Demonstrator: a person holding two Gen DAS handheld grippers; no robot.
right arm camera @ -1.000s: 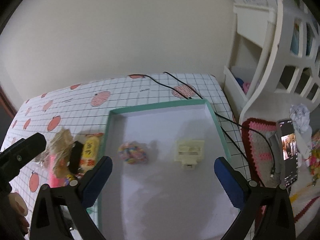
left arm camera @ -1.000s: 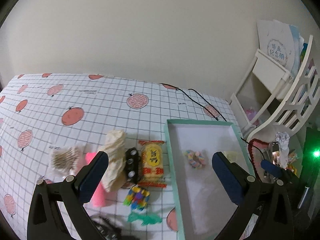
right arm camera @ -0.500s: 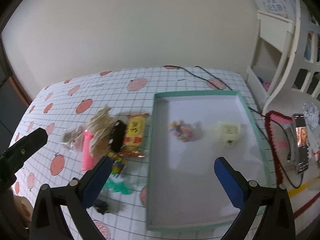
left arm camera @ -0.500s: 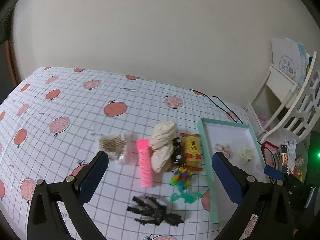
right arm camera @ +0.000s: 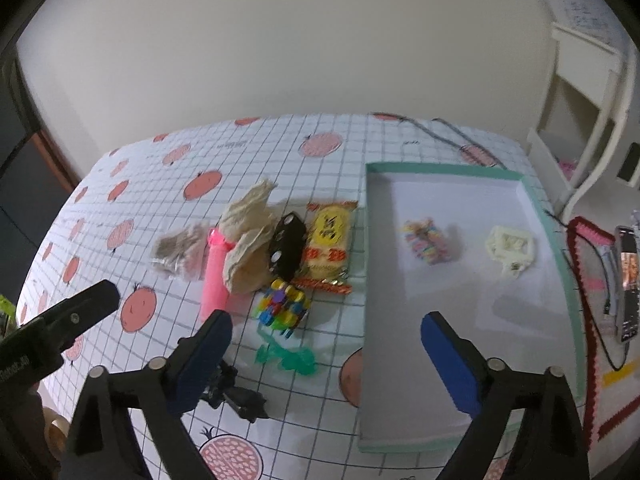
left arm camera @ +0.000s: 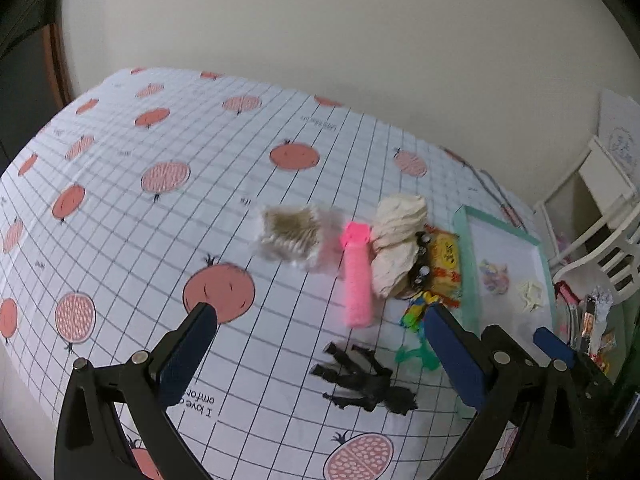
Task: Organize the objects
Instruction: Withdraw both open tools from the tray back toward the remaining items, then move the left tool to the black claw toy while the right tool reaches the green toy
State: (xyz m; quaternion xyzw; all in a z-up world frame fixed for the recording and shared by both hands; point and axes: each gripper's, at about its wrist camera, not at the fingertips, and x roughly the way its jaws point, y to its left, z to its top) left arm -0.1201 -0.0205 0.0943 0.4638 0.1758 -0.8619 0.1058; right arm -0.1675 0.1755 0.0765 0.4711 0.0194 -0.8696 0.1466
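Note:
A green-rimmed white tray (right arm camera: 560, 264) (left arm camera: 466, 264) lies on the table's right side and holds a pastel candy bundle (right arm camera: 426, 240) and a cream plastic piece (right arm camera: 510, 246). Left of it sits a cluster: yellow snack packet (right arm camera: 330, 246), black block (right arm camera: 286, 250), crumpled beige paper (right arm camera: 248, 240) (left arm camera: 396, 244), pink roller (left arm camera: 356, 280) (right arm camera: 214, 276), fuzzy packet (left arm camera: 290, 236), colourful block toy (right arm camera: 282, 306), green plastic shape (right arm camera: 288, 356) and black figure (left arm camera: 366, 380). My left gripper (left arm camera: 320, 356) hovers open above the figure. My right gripper (right arm camera: 326, 356) is open over the tray's left rim, empty.
The table wears a white grid cloth with red fruit prints (left arm camera: 160, 184). A black cable (right arm camera: 452, 132) runs across its far right corner. Beyond the right edge stand a white shelf unit (right arm camera: 588, 92) and a phone (right arm camera: 628, 280) on a red-edged mat.
Both grippers have pulled back and up from the tray over the past second, so the view now takes in the whole cluster. The left view has also swung leftward. Nothing was picked up.

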